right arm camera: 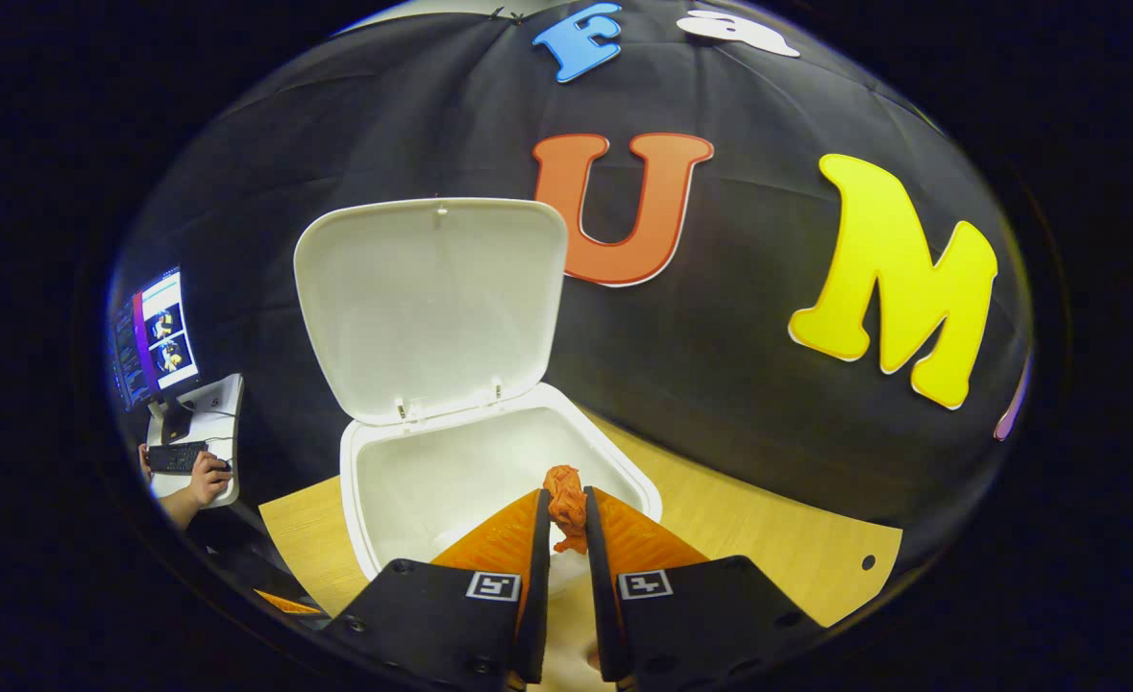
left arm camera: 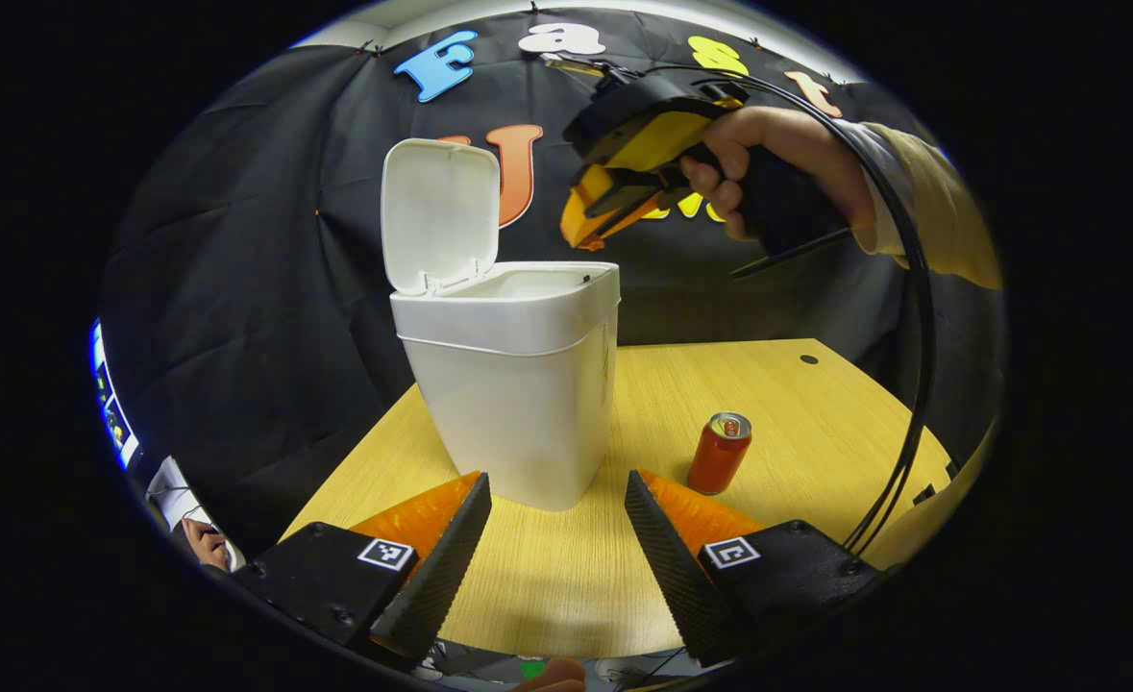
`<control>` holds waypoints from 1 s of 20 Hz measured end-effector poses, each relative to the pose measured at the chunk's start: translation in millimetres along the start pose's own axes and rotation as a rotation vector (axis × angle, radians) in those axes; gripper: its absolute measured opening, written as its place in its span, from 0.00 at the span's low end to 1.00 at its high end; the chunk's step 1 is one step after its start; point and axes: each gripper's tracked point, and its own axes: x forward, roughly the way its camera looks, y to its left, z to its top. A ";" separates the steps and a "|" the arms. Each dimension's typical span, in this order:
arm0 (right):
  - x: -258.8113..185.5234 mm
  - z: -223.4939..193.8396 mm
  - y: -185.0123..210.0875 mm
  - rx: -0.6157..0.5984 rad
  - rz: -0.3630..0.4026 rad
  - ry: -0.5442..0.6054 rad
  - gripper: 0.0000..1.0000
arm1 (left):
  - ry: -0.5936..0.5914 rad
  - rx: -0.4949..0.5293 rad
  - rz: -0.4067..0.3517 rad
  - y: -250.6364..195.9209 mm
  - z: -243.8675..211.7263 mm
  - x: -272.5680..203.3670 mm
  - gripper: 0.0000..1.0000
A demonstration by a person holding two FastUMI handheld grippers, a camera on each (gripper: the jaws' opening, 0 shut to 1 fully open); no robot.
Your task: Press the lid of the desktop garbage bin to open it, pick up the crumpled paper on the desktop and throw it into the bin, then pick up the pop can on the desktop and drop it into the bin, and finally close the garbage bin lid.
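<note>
In the right gripper view, the right gripper (right arm camera: 567, 538) is held above the open mouth of the garbage bin (right arm camera: 489, 461), and its jaws are closed on the crumpled paper (right arm camera: 566, 507), which is pinched between the two fingertips and sticks up a little past them. Directly beyond the jaws the pale inside of the bin is seen, and farther ahead the lid (right arm camera: 431, 308) stands upright on its hinge at the far rim. To the left of the jaws, well apart, a monitor (right arm camera: 155, 336) and a keyboard under a person's hand (right arm camera: 203, 478) are seen at the edge of the booth.

In the left gripper view, the left gripper (left arm camera: 556, 548) is held low over the desk (left arm camera: 797, 404) with its jaws wide apart and nothing between them. Straight ahead of the jaws the bin stands on the desk with its lid raised. The pop can (left arm camera: 720, 453) stands upright on the desk just ahead of the right-hand finger and to the right of the bin, apart from it. Above and beyond the jaws, the right gripper is seen in a hand (left arm camera: 777, 168), tilted down toward the bin's opening, with a black cable (left arm camera: 917, 317) looping down from it.
</note>
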 end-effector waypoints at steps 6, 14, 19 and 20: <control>13.1 -2.4 19.1 -0.016 0.007 0.007 0.34 | 0.027 -0.005 0.018 5.2 -12.7 -2.1 0.94; 7.3 -0.3 17.1 -0.004 0.024 -0.029 0.82 | 0.066 0.002 0.034 10.5 -30.8 -1.6 0.94; -10.5 12.5 0.1 -0.003 -0.020 -0.086 0.97 | 0.083 0.023 0.012 4.7 -37.5 -0.2 0.94; -16.0 14.2 -4.1 -0.010 -0.030 -0.097 0.96 | 0.085 0.030 0.007 2.2 -37.6 1.0 0.94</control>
